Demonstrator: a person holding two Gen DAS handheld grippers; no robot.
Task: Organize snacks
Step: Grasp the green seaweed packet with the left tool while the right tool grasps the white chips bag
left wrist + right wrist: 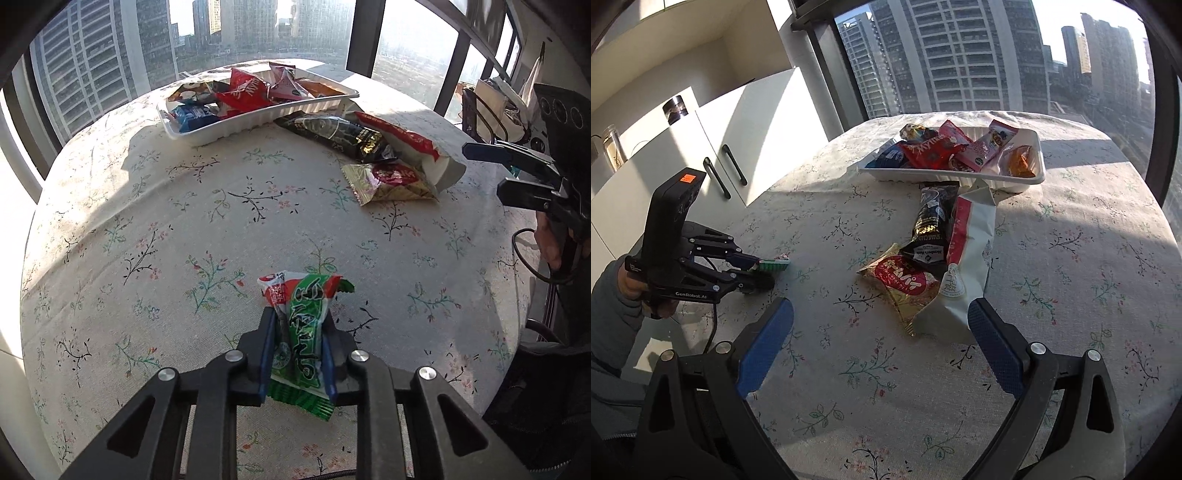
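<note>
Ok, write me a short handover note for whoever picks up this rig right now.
Left tool: shut on the green snack packet, low over the tablecloth.
Right tool: open, empty, facing the loose pile.
Done: several snacks already lie in the white tray.
Left: the green packet, plus the black packet, the gold-and-red packet and the long white bag in front of the tray.

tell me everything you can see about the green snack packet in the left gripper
The green snack packet is a small glossy plastic wrapper, green with dark lettering, a red and white end and a crimped striped seam. The left gripper has its jaws shut on its sides, so it is squeezed and creased. Its red end points away over the floral tablecloth, near the table's close edge, well apart from the white tray and the other loose packets.
</note>
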